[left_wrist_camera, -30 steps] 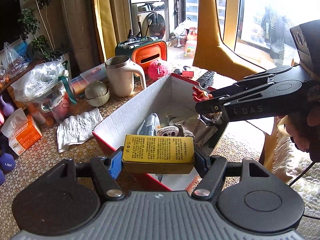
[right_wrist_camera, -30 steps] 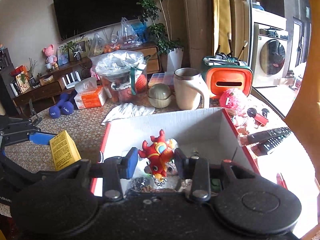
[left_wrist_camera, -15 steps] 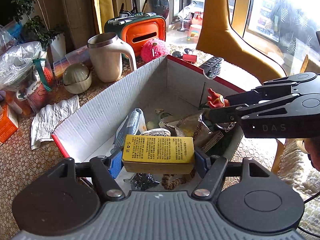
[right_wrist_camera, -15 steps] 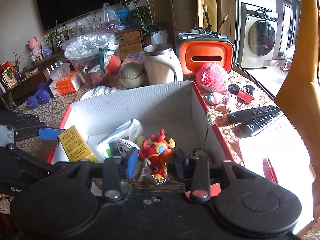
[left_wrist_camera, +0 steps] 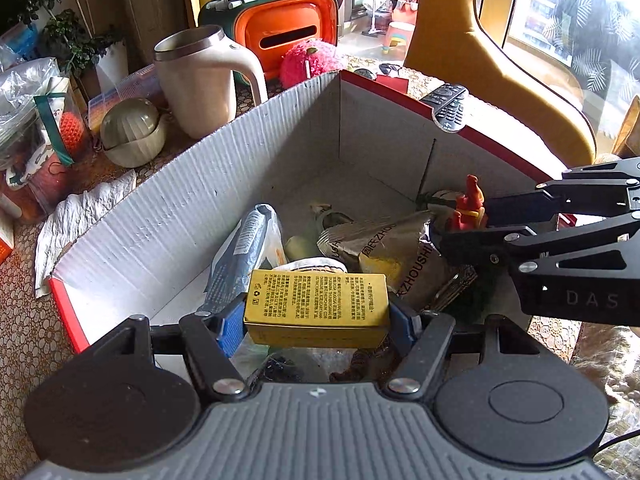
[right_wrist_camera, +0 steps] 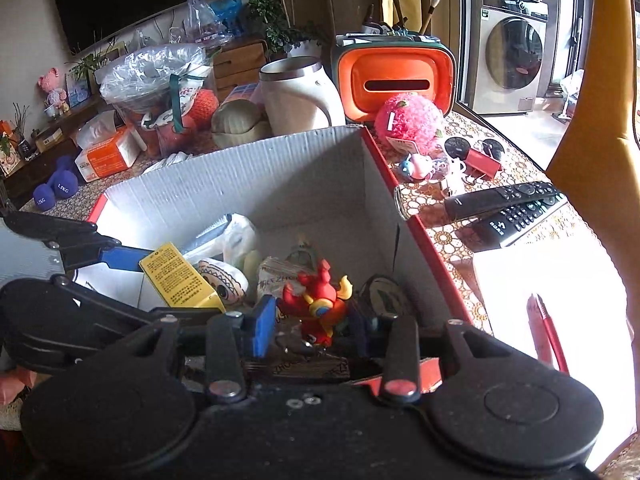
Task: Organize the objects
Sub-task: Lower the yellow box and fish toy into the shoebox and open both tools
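Observation:
My left gripper (left_wrist_camera: 318, 316) is shut on a yellow box (left_wrist_camera: 317, 304) printed with black text, held just over the near end of an open cardboard box (left_wrist_camera: 168, 216) with a red rim. My right gripper (right_wrist_camera: 314, 322) is shut on a red toy figure (right_wrist_camera: 316, 304), low inside the same cardboard box near its right wall. The left wrist view shows that figure (left_wrist_camera: 468, 206) and the right gripper's arm coming in from the right. The yellow box (right_wrist_camera: 180, 278) shows at the left of the right wrist view. Packets and small items lie on the cardboard box floor.
On the patterned table stand a cream jug (left_wrist_camera: 196, 80), an orange and green case (left_wrist_camera: 280, 28), a pink fluffy ball (right_wrist_camera: 408, 120), a lidded bowl (left_wrist_camera: 132, 132) and two remotes (right_wrist_camera: 508, 208). A white cloth (left_wrist_camera: 76, 220) lies left of the box. A yellow chair (left_wrist_camera: 500, 60) stands behind.
Both grippers have come down and forward over the cardboard box, each with its object still held. The red figure now sits lower inside the box; the yellow box hangs over the contents.

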The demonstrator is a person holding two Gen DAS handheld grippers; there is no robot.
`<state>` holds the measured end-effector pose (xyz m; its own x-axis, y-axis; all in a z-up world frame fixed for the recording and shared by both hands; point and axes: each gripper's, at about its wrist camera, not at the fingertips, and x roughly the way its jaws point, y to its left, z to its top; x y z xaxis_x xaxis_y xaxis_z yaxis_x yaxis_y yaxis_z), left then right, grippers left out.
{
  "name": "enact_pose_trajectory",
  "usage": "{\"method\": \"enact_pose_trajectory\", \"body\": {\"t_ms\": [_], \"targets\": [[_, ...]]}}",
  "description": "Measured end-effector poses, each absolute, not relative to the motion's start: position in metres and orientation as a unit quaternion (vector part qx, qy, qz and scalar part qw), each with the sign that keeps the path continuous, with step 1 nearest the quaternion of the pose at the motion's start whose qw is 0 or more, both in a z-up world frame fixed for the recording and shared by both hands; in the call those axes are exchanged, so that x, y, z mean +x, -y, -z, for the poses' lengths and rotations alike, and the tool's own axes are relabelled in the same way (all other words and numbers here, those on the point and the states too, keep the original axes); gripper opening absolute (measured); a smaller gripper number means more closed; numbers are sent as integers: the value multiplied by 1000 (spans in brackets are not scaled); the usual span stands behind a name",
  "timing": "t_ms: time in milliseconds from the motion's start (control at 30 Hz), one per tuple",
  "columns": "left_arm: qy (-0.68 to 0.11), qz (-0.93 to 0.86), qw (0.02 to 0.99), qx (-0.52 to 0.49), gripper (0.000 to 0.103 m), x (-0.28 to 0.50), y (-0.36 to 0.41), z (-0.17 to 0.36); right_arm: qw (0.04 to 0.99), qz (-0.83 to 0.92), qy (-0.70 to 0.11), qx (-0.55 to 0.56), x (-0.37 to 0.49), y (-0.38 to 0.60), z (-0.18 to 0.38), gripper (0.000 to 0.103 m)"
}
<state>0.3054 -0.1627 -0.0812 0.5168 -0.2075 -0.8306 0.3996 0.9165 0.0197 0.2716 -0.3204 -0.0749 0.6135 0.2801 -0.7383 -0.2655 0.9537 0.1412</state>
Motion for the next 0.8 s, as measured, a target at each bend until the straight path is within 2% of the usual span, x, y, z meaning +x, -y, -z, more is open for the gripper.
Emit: {"method": "enact_pose_trajectory", "body": {"t_ms": [367, 600, 667, 800], "targets": [[-496, 171, 846, 94, 71, 317, 162, 93, 896, -154, -416, 8, 275, 321, 80, 40], [-482, 167, 856, 85, 73, 310, 158, 84, 900, -148, -411, 16, 270, 323, 75, 48], [-474, 167, 861, 79, 76, 306, 155, 78, 901, -148, -408, 17, 267, 323, 72, 49], [-451, 162, 875, 68, 77, 295, 150, 62, 904, -152, -400, 19, 259, 322, 62, 49]]}}
